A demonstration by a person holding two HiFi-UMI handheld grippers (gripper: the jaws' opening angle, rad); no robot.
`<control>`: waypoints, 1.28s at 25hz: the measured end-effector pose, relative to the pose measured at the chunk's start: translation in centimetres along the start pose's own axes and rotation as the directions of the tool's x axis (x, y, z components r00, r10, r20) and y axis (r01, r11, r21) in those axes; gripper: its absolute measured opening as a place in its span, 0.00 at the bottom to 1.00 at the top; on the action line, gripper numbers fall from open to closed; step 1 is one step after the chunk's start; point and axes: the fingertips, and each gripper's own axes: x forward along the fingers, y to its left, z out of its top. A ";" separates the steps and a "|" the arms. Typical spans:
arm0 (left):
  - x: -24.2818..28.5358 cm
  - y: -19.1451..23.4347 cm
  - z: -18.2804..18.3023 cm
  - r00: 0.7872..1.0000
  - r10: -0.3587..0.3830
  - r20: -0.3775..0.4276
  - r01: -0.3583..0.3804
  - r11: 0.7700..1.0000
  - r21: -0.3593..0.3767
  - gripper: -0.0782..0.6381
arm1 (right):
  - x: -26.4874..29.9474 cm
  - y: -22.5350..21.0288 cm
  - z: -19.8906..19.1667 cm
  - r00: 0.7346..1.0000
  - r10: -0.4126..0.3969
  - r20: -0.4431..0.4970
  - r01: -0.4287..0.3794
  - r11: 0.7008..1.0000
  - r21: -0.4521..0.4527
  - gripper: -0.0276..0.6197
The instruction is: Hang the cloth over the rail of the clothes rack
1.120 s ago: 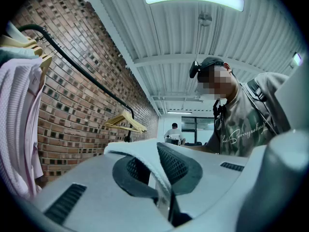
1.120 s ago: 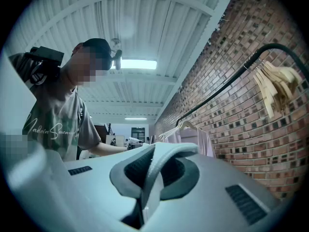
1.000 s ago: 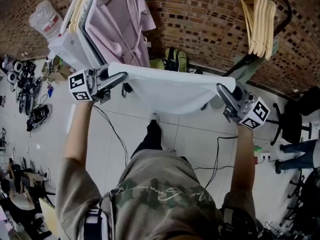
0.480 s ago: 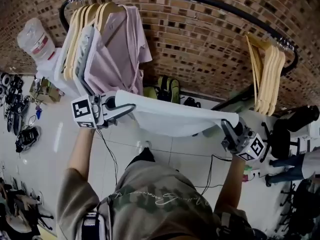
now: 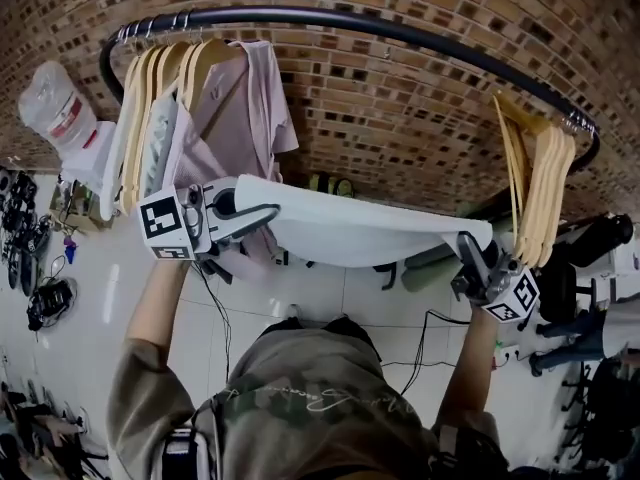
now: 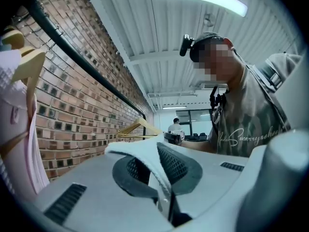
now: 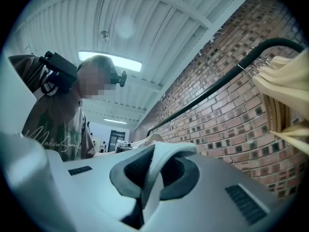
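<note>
- Head view: the left gripper (image 5: 262,214) and right gripper (image 5: 470,248) each pinch one end of the single white cloth (image 5: 370,230), which is stretched between them.
- Beyond, one black rail (image 5: 400,30), clear of the cloth, carries two bunches of wooden hangers (image 5: 540,183); the left bunch holds pink garments (image 5: 240,118).

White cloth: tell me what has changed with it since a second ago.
The left gripper and right gripper have carried the cloth up and closer to the rail. It is stretched between them, below the rail and not yet over it. Unchanged: both grippers stay shut on the cloth's ends, and the wooden hangers and pink shirt hang on the rail.
</note>
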 end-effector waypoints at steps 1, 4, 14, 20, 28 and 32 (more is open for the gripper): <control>0.1 0.5 0.4 1.000 0.001 0.005 -0.001 1.000 -0.005 0.13 | 0.3 -0.4 0.4 1.000 0.008 -0.006 -0.008 1.000 -0.004 0.07; 0.8 2.0 1.9 1.000 0.014 0.006 -0.014 1.000 0.001 0.13 | 1.2 -2.3 1.9 0.999 0.031 -0.025 -0.031 1.000 -0.003 0.07; 1.5 4.9 10.7 0.991 0.011 0.132 -0.003 0.998 -0.057 0.13 | 4.5 -3.8 10.5 0.989 0.145 -0.017 -0.146 0.989 -0.020 0.07; 2.0 5.5 16.1 0.995 0.012 0.098 -0.018 0.998 0.062 0.13 | 6.2 -4.6 16.1 0.977 0.211 -0.037 -0.214 0.973 -0.091 0.07; 2.4 5.6 20.9 0.985 -0.026 0.171 0.023 1.000 0.016 0.13 | 7.5 -5.9 20.1 0.961 0.275 0.028 -0.275 0.961 -0.006 0.07; 2.7 6.1 22.6 0.986 -0.020 0.165 0.016 0.999 0.030 0.13 | 8.1 -6.3 21.5 0.957 0.291 0.013 -0.290 0.956 -0.049 0.07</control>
